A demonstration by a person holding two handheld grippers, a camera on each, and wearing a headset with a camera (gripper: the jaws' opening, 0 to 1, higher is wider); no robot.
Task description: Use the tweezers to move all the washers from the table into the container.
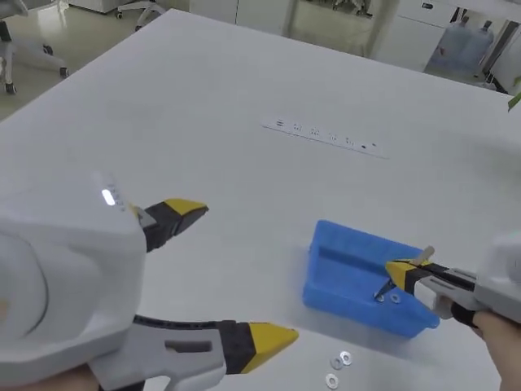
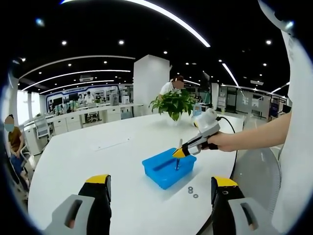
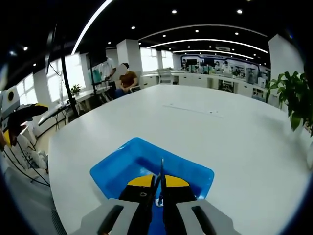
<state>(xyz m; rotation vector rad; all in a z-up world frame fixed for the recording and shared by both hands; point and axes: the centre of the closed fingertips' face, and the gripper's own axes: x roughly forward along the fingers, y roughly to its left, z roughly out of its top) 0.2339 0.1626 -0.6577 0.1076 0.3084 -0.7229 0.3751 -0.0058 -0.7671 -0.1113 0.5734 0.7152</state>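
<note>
Head view, left to right: left gripper [image 1: 249,271] at lower left, jaws spread wide, nothing between them. White table [image 1: 203,106] with a socket strip [image 1: 326,136] set flush at upper centre. Blue container [image 1: 342,261] at lower right. Right gripper [image 1: 402,273] comes in from the right edge, jaws pinched tight on the tweezers [image 1: 384,288], tips angled down into the container. Two washers [image 1: 396,298] lie on the container floor beside the tips; cannot tell if the tips grip one. Three more washers [image 1: 335,364] lie on the table just below the container's near wall, nothing in the way.

Left gripper view adds a plant [image 2: 173,103] beyond the container and a bare forearm [image 2: 254,137] behind the right gripper.

Right gripper view looks along the tweezers onto the blue floor; people [image 3: 128,77] sit past the table edge at upper left.
</note>
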